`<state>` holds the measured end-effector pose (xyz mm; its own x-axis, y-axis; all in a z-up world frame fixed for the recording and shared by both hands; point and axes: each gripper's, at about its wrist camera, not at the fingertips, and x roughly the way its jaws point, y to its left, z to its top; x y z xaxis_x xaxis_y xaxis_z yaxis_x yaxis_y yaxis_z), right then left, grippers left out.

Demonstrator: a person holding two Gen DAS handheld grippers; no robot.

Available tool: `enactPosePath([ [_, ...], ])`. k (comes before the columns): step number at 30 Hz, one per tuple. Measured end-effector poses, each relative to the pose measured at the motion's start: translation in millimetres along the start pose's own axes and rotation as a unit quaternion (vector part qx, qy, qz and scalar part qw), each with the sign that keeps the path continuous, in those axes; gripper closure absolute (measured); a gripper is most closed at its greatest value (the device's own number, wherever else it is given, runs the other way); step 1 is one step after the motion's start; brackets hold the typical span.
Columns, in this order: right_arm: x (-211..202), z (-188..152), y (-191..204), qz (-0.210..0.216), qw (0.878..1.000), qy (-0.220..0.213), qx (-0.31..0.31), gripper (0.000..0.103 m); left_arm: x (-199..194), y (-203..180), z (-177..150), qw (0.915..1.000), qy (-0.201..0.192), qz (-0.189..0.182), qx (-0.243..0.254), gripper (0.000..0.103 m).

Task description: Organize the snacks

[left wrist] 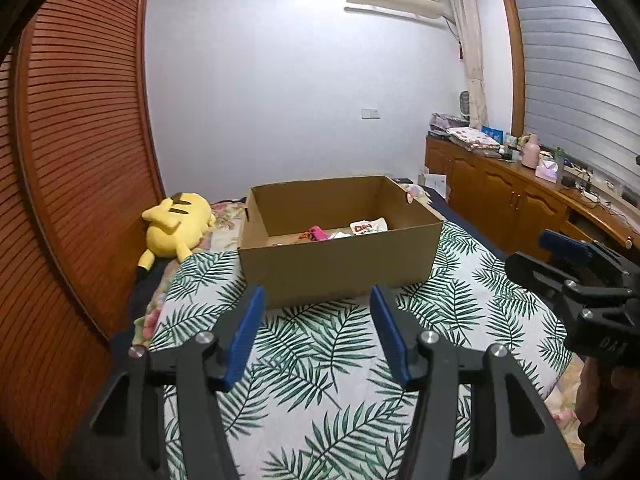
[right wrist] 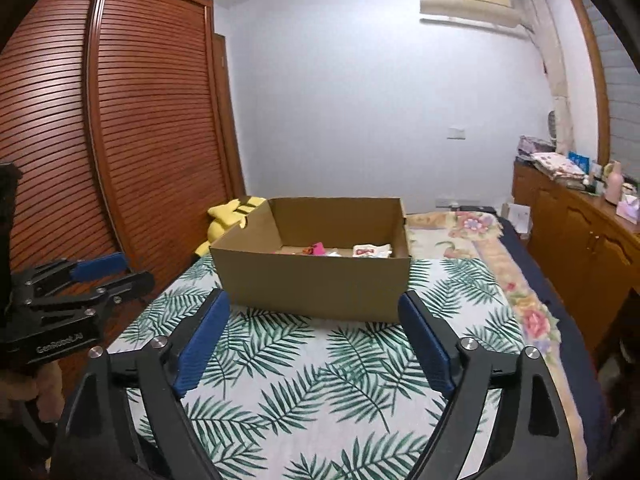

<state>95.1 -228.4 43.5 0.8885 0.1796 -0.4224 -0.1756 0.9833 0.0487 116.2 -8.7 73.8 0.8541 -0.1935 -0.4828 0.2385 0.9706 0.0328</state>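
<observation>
Snacks (left wrist: 344, 233) sit low in an open cardboard box (left wrist: 340, 268) on the bed (left wrist: 320, 360), on the palm-leaf cover. You can see approx. three pkts: one pink (left wrist: 316, 233), one white w/ red print (left wrist: 366, 226), one small orange bit just left of the pink. White crumpled stuff lies btwn pink and white pkts; can't tell if that's another snack.

Counts: 1 box, 2 grippers, 1 yellow plush (left wrist: 178, 226) left of the box by the wardrobe (left wrist: 80, 140).

Your left gripper (left wrist: 318, 300) is apart, nothing btwn the blue pads, aimed at the box's near wall. Your right gripper (right wrist: 314, 308) is spread wider, also empty, its pad tips about level w/ the box's two near corners in that view. Neither touches the box or bed.

Hidden/unclear: box's near wall blocks most of the floor inside, so more pkts may sit below the rim; can't tell. Labels too small to read. Plush is half behind the box in the right view. Each gripper shows only partly at the edge of the other's view. Cabinet (left wrist: 520, 200) clutter at right is too small to sort out.
</observation>
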Motion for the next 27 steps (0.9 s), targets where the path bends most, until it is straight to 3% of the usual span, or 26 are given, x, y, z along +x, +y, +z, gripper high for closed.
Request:
enactPosePath([
  [7, -21.4, -18.7, 1.1, -0.033, 0.999, -0.014, 0.013, 0.007, -11.3, -10.2, -26.4, 0.9981, 0.011, 0.061, 0.005, 0.047],
  [15, -41.4, -33.8, 5.7, -0.055, 0.998, -0.023, 0.011, 0.007, -18.0, -8.2, -47.5, 0.9984, 0.012, 0.051, -0.019, 0.047],
  [27, -50.9, -38.8, 8.9, -0.07, 0.997, -0.035, 0.012, 0.006, -22.4, -7.6, -56.3, 0.9978, 0.005, 0.064, -0.015, 0.046],
])
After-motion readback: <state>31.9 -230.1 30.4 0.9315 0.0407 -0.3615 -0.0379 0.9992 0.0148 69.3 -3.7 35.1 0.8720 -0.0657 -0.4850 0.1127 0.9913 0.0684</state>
